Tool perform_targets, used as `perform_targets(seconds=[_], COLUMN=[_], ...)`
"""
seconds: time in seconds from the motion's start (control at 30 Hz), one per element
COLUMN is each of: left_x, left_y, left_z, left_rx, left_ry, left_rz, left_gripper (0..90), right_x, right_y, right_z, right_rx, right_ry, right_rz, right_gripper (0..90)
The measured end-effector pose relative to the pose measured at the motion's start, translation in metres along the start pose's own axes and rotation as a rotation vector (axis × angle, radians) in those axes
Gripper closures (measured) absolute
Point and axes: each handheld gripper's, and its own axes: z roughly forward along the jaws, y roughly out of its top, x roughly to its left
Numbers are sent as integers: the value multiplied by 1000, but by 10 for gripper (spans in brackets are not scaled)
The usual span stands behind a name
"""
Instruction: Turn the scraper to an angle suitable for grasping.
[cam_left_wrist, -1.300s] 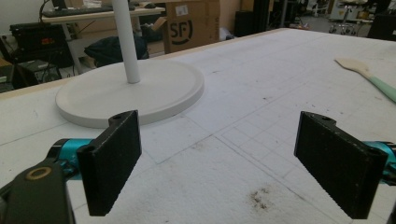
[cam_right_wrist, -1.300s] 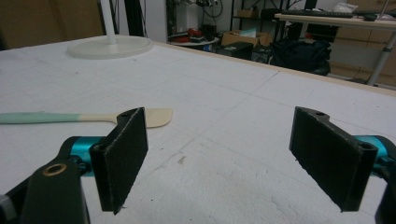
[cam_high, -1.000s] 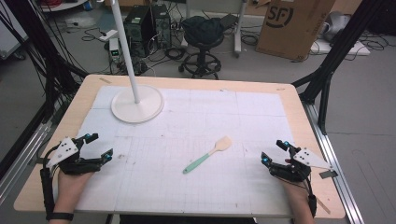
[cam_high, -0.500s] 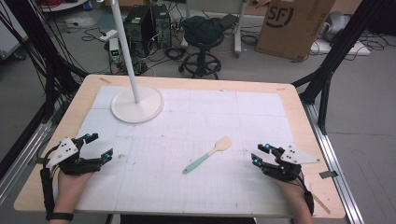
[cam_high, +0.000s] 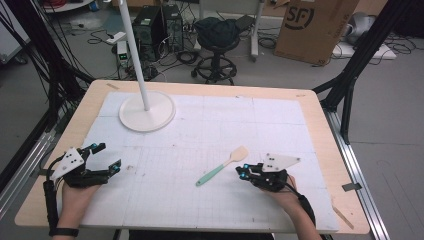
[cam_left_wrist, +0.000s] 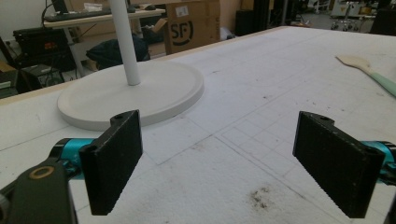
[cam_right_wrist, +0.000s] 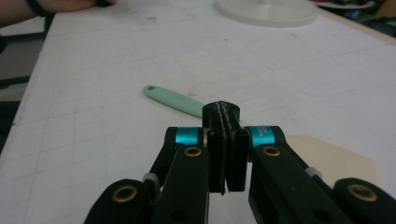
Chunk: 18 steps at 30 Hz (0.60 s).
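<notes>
While the left gripper (cam_high: 102, 157) rests at the near left of the worktop (cam_high: 320, 107) with its jaws wide apart and nothing between them, the right gripper (cam_high: 243, 172) has travelled leftward across the worktop since a second ago and now sits just beside the spatula (cam_high: 222, 166). Its jaws have just been closing; in the right gripper view they meet pad to pad (cam_right_wrist: 227, 140), with nothing caught between them.

Spatula position: flat on the white gridded mat, near centre-right, pale blade (cam_right_wrist: 334, 161) toward the far right, mint-green handle (cam_right_wrist: 173, 100) running down to the near left. It has not shifted from the earlier frames. In the right gripper view the handle passes behind the closed jaw tips and the blade lies to their right; cannot tell whether the tips touch the neck.

The lamp base (cam_high: 147, 111) stands well apart at far left, untouched.

Reading: the right hand has made its approach to the spatula but no grip exists. Closed jaws arriving at the neck suggest either a nudge to reposition it, or a closure that missed. A lift would need the jaws reopened and set astride the handle. Left hand idle.
</notes>
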Motion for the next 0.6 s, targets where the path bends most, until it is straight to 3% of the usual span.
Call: perform_targets(seconds=[0.03, 0.07, 0.17, 0.23, 0.33, 0.43, 0.5, 0.6], left_x=[0, 0, 0, 0, 0, 0, 0, 0], left_y=[0, 0, 0, 0, 0, 0, 0, 0], left_z=[0, 0, 0, 0, 0, 0, 0, 0], left_rx=[-2, -2, -1, 0, 0, 0, 0, 0], left_ry=[2, 2, 1, -1, -1, -2, -2, -2], left_rz=[-5, -6, -4, 0, 1, 1, 1, 1], left_gripper=[164, 164, 165, 166, 166, 166, 166, 166], right_x=[3, 3, 10, 12, 20, 24, 28, 28], right_y=[5, 5, 13, 15, 22, 25, 27, 29], right_z=[14, 14, 39, 45, 66, 76, 89, 97], right_rx=[24, 24, 77, 89, 157, 184, 236, 258], right_ry=[44, 44, 127, 144, 204, 234, 238, 246], right_rz=[-8, -8, -43, -50, -91, -113, -161, -176], right_gripper=[896, 896, 897, 897, 898, 898, 898, 898])
